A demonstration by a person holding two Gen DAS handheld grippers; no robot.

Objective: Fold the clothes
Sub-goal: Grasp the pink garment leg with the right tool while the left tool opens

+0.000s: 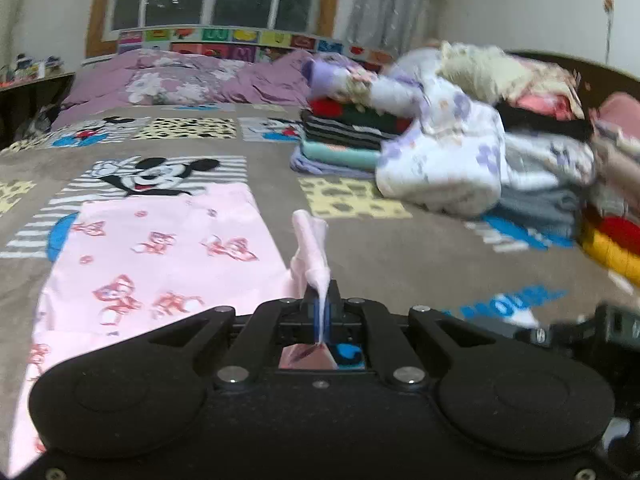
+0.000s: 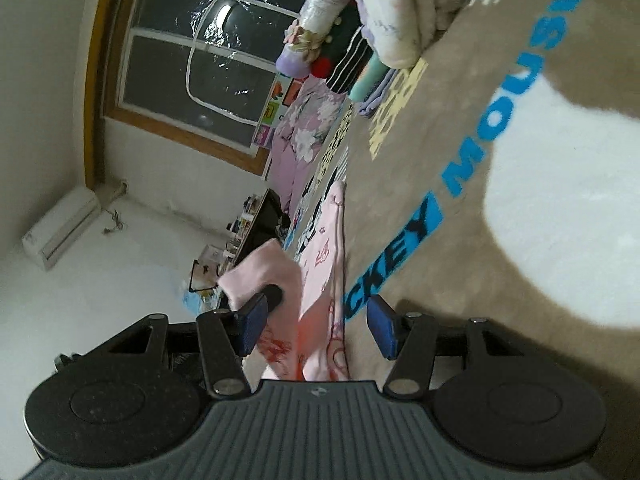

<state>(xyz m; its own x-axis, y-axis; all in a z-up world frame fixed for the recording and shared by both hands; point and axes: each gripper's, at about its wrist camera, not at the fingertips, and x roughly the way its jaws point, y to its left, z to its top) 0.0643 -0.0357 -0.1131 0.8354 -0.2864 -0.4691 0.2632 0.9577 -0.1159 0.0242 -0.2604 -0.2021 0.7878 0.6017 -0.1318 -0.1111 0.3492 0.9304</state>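
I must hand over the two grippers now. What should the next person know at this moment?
Left gripper: shut on an edge of the pink garment, pinched fold sticking up.
Right gripper: open, pink cloth between its fingers, not clamped.
The garment lies mostly flat on the Mickey Mouse blanket. A stack of folded clothes sits further back, beside a loose heap.
Done: one edge gripped.
Left: close the right gripper, fold, stack.
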